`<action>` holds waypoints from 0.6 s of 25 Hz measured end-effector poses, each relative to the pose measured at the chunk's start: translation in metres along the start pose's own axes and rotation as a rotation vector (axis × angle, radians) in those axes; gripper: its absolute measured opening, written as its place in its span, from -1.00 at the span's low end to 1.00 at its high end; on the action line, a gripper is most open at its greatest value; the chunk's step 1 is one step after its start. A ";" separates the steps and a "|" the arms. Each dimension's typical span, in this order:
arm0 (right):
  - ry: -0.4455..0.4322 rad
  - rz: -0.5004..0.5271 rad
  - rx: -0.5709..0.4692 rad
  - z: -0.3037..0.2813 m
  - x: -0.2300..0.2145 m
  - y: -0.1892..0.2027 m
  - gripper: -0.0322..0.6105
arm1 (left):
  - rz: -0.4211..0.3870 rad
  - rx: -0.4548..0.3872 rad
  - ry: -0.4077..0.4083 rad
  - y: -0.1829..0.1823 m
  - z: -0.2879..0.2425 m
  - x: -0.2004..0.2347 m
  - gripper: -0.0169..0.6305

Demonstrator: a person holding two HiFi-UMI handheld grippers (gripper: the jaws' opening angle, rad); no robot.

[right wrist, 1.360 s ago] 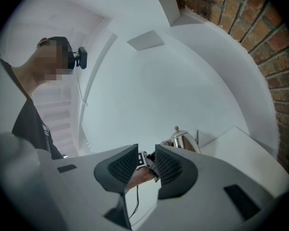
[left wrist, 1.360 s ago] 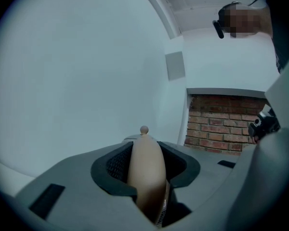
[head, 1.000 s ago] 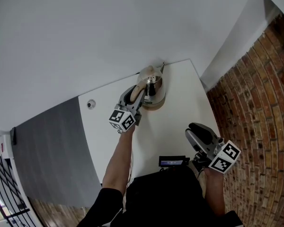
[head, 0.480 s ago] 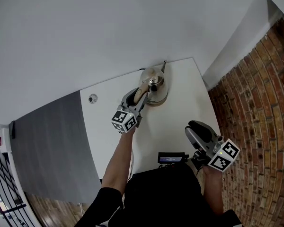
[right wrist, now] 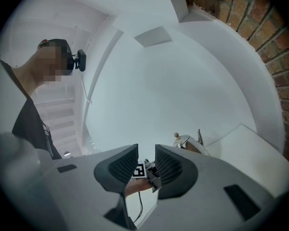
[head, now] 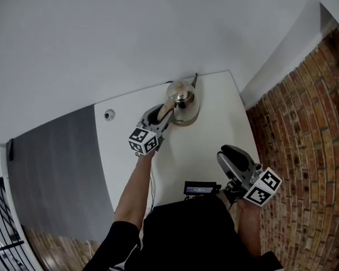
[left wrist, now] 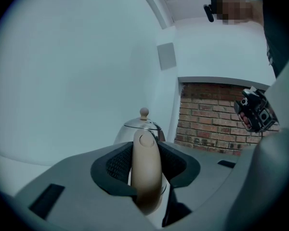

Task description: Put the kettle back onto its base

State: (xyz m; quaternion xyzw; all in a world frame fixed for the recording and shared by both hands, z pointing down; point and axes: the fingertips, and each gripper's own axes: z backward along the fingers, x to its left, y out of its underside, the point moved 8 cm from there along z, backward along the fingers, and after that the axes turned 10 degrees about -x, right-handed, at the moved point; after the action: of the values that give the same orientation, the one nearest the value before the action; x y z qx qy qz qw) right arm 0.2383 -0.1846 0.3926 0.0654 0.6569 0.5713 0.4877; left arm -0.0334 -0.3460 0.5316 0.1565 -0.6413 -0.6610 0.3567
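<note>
A polished steel kettle with a knobbed lid stands at the far edge of the white table, close to the wall. Under it shows the tan rim of its round base; whether the two touch I cannot tell. My left gripper is shut on the kettle's beige handle, which fills the gap between the pads, with the lid just beyond. My right gripper hangs near the table's front right, its jaws a narrow gap apart with nothing between them. The kettle shows far off in the right gripper view.
A small round fitting sits in the table's far left corner. A black device with a lit screen lies at the front edge, and a thin cable runs beside my left arm. A brick wall bounds the right side.
My left gripper has sunk slightly with the kettle, bringing it closer down over the base. The right gripper has stayed where it was.
</note>
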 end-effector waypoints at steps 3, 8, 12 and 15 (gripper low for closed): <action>0.007 -0.001 -0.005 0.002 0.000 0.000 -0.55 | -0.006 0.018 0.023 -0.005 -0.002 0.009 -0.45; 0.016 -0.003 -0.011 0.004 0.002 0.002 -0.55 | -0.019 0.048 0.052 -0.009 -0.007 0.011 -0.45; 0.012 -0.005 -0.011 0.003 0.002 0.003 -0.55 | -0.036 0.059 0.056 -0.005 -0.001 0.002 -0.45; 0.008 -0.007 -0.012 0.002 0.002 0.003 -0.55 | -0.066 0.087 0.049 -0.002 0.003 -0.006 -0.45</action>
State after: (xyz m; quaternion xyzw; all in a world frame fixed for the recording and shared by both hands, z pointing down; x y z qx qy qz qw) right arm 0.2367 -0.1811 0.3943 0.0581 0.6556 0.5738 0.4873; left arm -0.0321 -0.3399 0.5289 0.2091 -0.6551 -0.6398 0.3431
